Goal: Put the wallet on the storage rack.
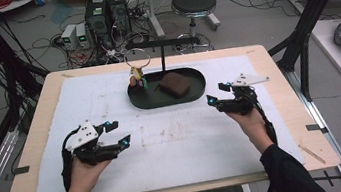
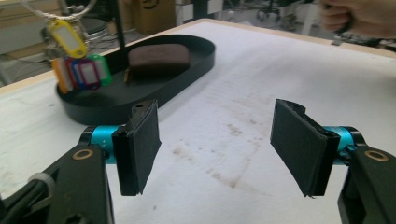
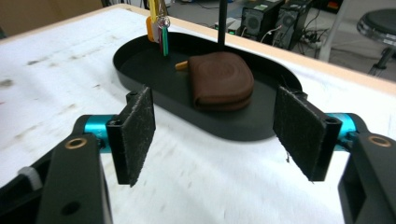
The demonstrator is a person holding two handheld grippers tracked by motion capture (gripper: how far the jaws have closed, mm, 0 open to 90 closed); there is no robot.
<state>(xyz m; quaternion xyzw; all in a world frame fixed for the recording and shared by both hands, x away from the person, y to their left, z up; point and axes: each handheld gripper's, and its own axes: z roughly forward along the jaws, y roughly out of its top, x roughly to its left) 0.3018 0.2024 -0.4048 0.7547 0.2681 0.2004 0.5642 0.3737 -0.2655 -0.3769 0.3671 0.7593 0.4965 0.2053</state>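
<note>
A black oval tray (image 1: 137, 99) sits at the middle back of the white mat. In it lies a brown pouch (image 1: 174, 84) (image 2: 159, 55) (image 3: 221, 80). A bunch of coloured key tags (image 1: 138, 79) (image 2: 79, 70) (image 3: 159, 28) hangs on a wire ring from a black stand (image 1: 160, 47) over the tray's left end. My left gripper (image 1: 114, 134) (image 2: 217, 149) is open over the mat, front left of the tray, holding nothing. My right gripper (image 1: 218, 94) (image 3: 219, 135) is open too, just right of the tray and facing the pouch.
The white mat (image 1: 175, 141) covers most of the wooden table (image 1: 37, 130). A black frame post (image 1: 309, 16) rises at the back right. Behind the table stand a stool (image 1: 193, 5), computer cases (image 1: 107, 10) and floor cables.
</note>
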